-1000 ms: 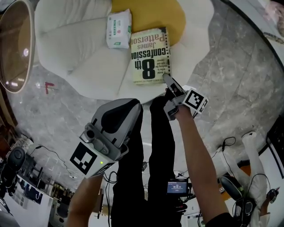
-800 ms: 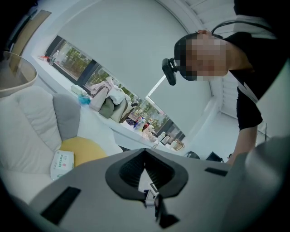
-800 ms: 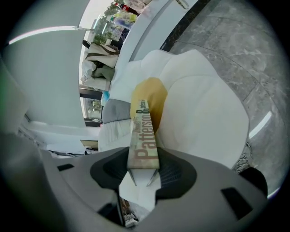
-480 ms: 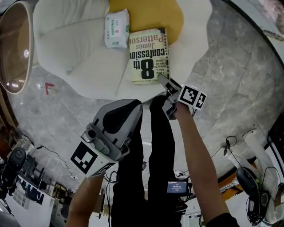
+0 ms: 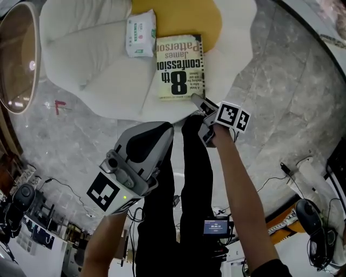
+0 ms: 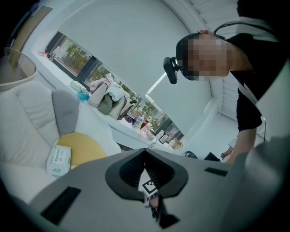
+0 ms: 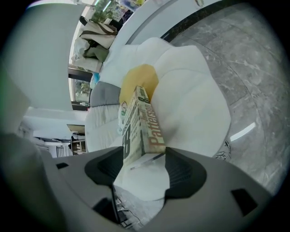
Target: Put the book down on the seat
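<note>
Book [image 5: 180,67] lies flat, cover up, on white seat [image 5: 97,59]; far end meets yellow cushion [image 5: 184,16], tissue pack [image 5: 140,35] just beside its far left corner. Right gripper [image 7: 144,153]: jaws spread wide, book's near corner at their mouth, not clamped. Left gripper [image 6: 145,154]: jaw tips together, nothing held, raised near the person's black-trousered legs [image 5: 189,178]; glass table [image 5: 19,54] well left.
</note>
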A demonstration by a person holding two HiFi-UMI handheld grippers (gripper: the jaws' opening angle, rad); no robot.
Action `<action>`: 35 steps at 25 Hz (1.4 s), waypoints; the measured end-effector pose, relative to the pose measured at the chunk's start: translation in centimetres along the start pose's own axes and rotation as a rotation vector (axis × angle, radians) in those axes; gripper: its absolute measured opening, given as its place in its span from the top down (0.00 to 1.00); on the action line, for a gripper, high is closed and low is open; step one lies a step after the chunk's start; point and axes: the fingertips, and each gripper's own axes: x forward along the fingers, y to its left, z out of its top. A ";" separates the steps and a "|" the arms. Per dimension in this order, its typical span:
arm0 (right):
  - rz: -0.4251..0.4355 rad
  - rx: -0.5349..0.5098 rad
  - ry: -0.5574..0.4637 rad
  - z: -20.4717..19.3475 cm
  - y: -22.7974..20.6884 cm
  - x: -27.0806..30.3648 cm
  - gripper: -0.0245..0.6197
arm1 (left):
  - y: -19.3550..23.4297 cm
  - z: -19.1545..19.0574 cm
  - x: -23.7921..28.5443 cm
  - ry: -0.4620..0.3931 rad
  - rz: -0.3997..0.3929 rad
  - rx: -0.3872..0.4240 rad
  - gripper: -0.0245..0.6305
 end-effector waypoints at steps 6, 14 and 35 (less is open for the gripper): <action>-0.021 0.026 -0.002 -0.6 -1.1 -1.0 0.52 | -0.2 0.1 0.1 -0.004 -0.004 0.003 0.94; -0.017 0.043 -0.011 -0.8 0.2 -3.6 0.52 | -2.2 2.2 0.1 -0.009 0.008 0.026 0.94; 0.230 -0.110 -0.036 0.5 20.1 -18.0 0.59 | -15.0 15.1 -5.6 -0.153 0.095 0.057 0.94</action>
